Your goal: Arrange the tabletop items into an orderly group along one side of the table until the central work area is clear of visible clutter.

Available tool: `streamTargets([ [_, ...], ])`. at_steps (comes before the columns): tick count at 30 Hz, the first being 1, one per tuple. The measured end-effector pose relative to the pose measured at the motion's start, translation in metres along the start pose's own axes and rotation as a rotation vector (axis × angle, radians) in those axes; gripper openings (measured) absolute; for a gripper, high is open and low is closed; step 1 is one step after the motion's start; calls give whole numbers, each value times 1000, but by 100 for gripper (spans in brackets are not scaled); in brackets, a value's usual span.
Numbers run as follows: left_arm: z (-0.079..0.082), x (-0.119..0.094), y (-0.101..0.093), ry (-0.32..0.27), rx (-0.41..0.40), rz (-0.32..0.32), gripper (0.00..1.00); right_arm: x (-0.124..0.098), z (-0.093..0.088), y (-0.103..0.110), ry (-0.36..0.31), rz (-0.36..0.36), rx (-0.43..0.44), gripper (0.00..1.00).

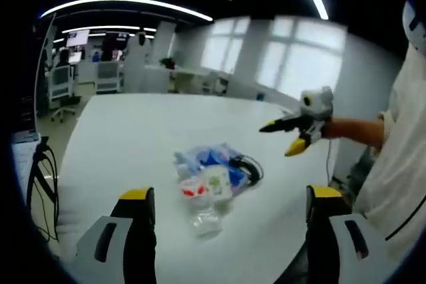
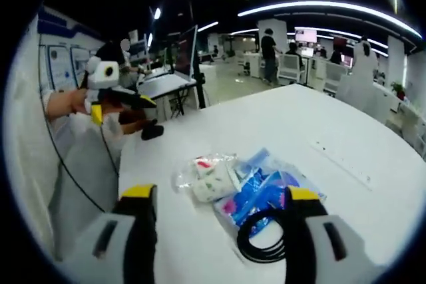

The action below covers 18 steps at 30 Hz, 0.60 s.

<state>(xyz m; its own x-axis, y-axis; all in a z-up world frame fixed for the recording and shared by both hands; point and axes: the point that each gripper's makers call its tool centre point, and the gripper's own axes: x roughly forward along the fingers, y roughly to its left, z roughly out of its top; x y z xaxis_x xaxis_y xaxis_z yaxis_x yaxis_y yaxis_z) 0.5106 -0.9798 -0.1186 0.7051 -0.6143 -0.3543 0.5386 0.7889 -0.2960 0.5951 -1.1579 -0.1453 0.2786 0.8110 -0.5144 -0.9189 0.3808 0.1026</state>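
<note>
One loose heap of clutter sits mid-table: a crinkled clear plastic bag of small white and red items [image 1: 203,194], a blue plastic packet [image 2: 256,187] touching it, and a coiled black cable [image 2: 263,241] lying against the packet. In the left gripper view the heap lies ahead of the left gripper [image 1: 229,207], between its jaws' line and just beyond the tips; those jaws stand wide and empty. In the right gripper view the right gripper [image 2: 216,207] hangs over the same heap, jaws wide and empty, the cable loop close by its right jaw. The white tabletop [image 1: 133,138] around is bare. Judged from this, the gathering is only starting: nothing is gripped. Next, one claw should lower onto the bag or cable, close, and carry it toward a table edge.
</note>
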Motion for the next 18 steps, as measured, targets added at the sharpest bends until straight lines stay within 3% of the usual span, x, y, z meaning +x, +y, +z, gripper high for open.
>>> streamTargets([
  [18,-7,10,15,4,-31,18,91,45,-3,-6,39,90,-20,74],
])
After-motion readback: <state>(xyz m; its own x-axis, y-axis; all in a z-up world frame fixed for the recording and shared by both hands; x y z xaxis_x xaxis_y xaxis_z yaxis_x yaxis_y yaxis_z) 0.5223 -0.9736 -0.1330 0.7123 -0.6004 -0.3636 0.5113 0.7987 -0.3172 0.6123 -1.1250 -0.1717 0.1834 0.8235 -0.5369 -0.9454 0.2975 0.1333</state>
